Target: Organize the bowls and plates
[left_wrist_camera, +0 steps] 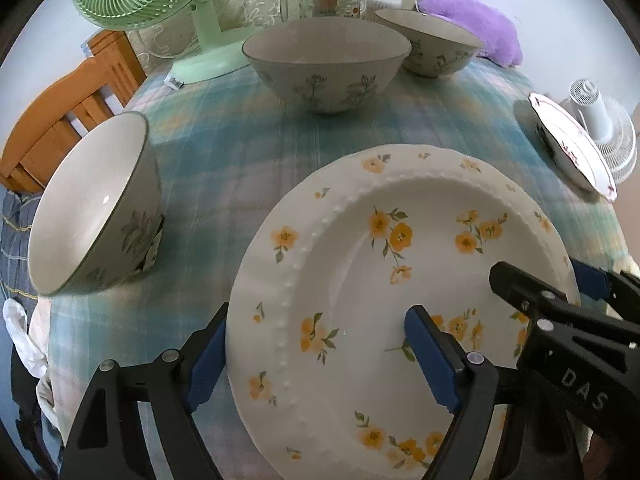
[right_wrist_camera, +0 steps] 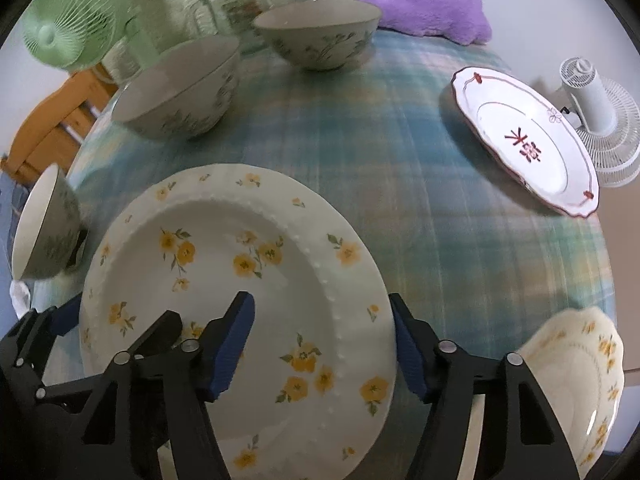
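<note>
Left gripper (left_wrist_camera: 316,354): jaws spread, straddling the left rim of the yellow-flowered plate (left_wrist_camera: 360,264).
Right gripper (right_wrist_camera: 322,344): jaws spread astride its right rim.

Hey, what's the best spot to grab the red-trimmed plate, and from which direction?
Grip the red-trimmed plate by its scalloped rim, one finger over and one under, coming in low from the near side. It lies flat and shallow, and the white fan crowds its far edge.

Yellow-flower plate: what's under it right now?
The yellow-flower plate covers whatever is directly beneath. Around its rim only the plaid tablecloth shows. Both tongs, left and right, straddle its edges, open.
</note>
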A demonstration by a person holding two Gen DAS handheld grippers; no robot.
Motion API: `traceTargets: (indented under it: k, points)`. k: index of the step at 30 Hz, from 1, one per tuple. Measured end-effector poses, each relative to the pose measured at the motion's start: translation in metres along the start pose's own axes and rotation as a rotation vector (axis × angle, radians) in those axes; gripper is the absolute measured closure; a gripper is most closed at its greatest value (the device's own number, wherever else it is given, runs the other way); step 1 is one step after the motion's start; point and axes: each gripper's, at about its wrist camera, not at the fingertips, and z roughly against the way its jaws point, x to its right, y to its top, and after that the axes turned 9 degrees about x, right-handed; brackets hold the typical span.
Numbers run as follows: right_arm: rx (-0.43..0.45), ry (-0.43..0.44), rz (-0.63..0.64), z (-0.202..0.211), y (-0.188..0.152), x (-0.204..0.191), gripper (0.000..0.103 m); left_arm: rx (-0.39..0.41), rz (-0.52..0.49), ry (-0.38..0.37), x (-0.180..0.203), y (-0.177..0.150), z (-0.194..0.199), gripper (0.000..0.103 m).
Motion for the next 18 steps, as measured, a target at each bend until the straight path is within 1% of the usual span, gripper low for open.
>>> traceTargets:
  k: [3,9,18]
  points:
    - [0.015,-0.02,0.039,0.0015,-0.0058,-0.0058,0.038,0.013,-0.009,0.004,0.0009,-0.0033,0.0015,0.019]
    - [0.034,-0.037,0.028,-0.0015,-0.0066,-0.0065,0.038,0.033,0.011,0.022,0.0034,-0.003,-0.001,0.014]
    - [0.015,-0.054,0.018,0.0038,-0.0034,-0.0085,0.038,0.026,0.023,0.017,-0.0009,-0.0033,0.0085,0.017]
